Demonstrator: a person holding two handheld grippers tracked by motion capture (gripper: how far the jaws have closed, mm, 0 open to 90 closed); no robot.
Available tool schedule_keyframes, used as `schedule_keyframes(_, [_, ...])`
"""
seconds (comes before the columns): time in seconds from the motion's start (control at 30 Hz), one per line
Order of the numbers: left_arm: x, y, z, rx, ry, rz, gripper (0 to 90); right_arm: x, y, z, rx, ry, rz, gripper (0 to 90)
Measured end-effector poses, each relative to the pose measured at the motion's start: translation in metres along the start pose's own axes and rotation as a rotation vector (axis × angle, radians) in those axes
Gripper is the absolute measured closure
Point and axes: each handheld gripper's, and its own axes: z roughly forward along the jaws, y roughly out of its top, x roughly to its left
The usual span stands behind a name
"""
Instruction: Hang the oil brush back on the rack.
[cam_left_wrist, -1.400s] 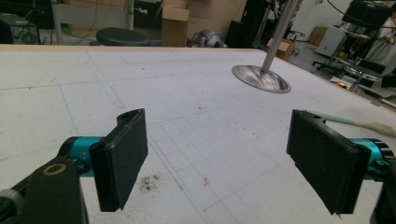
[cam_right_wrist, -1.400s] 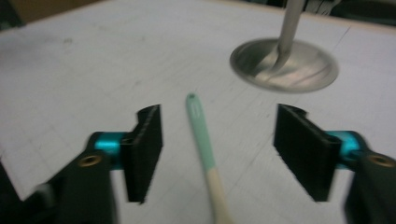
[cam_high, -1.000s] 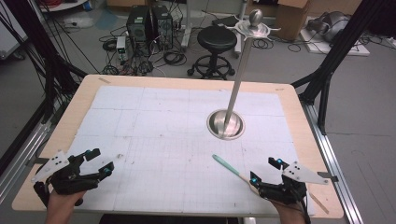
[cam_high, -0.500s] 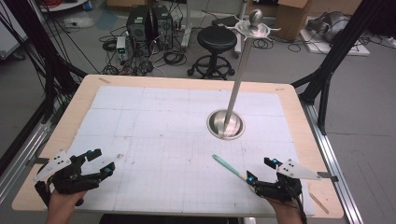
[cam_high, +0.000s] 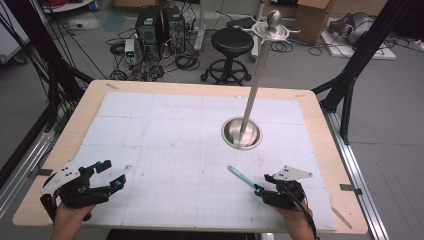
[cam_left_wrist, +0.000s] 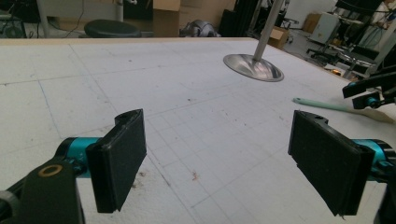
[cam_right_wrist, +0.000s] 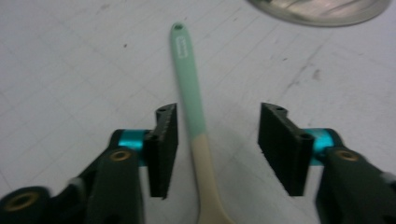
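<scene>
High view: the spoon (cam_high: 240, 175) lies flat on the table (cam_high: 165, 125), near right, not yet lifted; open room all round. Left gripper view: the left gripper (cam_left_wrist: 224, 161) gapes wide, empty. Right gripper view: the right gripper (cam_right_wrist: 217, 147) straddles the handle, fingers (cam_right_wrist: 163, 144) apart, not touching.

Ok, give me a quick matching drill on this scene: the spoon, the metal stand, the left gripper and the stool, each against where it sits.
Things:
1. wooden spoon
2. metal stand
3. left gripper
4. black stool

Places:
A. on the floor beyond the table
B. open over bare mat, near left
C. between the open right gripper jaws
D. upright pole, mat's right-centre

Pairs: 1-C, 2-D, 3-B, 4-A
</scene>
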Motion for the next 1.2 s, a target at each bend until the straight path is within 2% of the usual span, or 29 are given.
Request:
schedule_keyframes(0.07, [0.001,0.0,0.0,0.0,0.0,0.0,19.7,0.0,0.002,0.007,0.035,0.018,-0.037,61.1])
schedule_keyframes(0.17, [0.002,0.0,-0.001,-0.007,0.003,-0.005,19.6,0.0,0.002,0.01,0.057,0.031,-0.05,64.6])
schedule_keyframes(0.23, [0.002,0.0,-0.002,-0.008,0.006,-0.008,19.7,0.0,0.003,0.01,0.059,0.042,-0.063,68.7])
schedule_keyframes(0.33, [0.002,0.0,-0.002,-0.005,0.007,-0.007,19.7,0.002,0.004,0.011,0.071,0.063,-0.104,80.6])
schedule_keyframes(0.37, [0.002,0.0,-0.001,-0.003,0.006,-0.006,19.7,0.003,0.004,0.011,0.073,0.062,-0.11,80.8])
schedule_keyframes(0.67, [-0.001,-0.001,0.003,0.017,-0.017,-0.005,21.4,0.001,0.004,0.01,0.069,0.068,-0.062,82.7])
schedule_keyframes(0.73, [-0.002,-0.001,0.004,0.014,-0.025,-0.014,21.9,0.001,0.005,0.01,0.055,0.075,-0.046,82.7])
schedule_keyframes(0.83, [-0.005,0.001,0.006,-0.001,-0.053,-0.04,23.5,0.001,0.008,0.006,0.005,0.093,-0.025,82.6])
schedule_keyframes(0.93, [-0.01,0.007,0.008,-0.016,-0.081,-0.07,27.1,0.004,0.013,0.003,-0.041,0.103,-0.024,82.6])
schedule_keyframes(1.0, [-0.017,0.013,0.012,0.0,-0.092,-0.051,27.5,0.008,0.017,0.001,-0.064,0.113,-0.024,82.5])
schedule_keyframes(1.1, [-0.027,0.023,0.02,0.011,-0.12,-0.044,27.2,0.012,0.022,-0.001,-0.106,0.126,-0.031,82.5])
schedule_keyframes(1.2, [-0.035,0.035,0.032,0.002,-0.145,-0.081,25.7,0.018,0.031,-0.004,-0.166,0.156,-0.022,82.4])
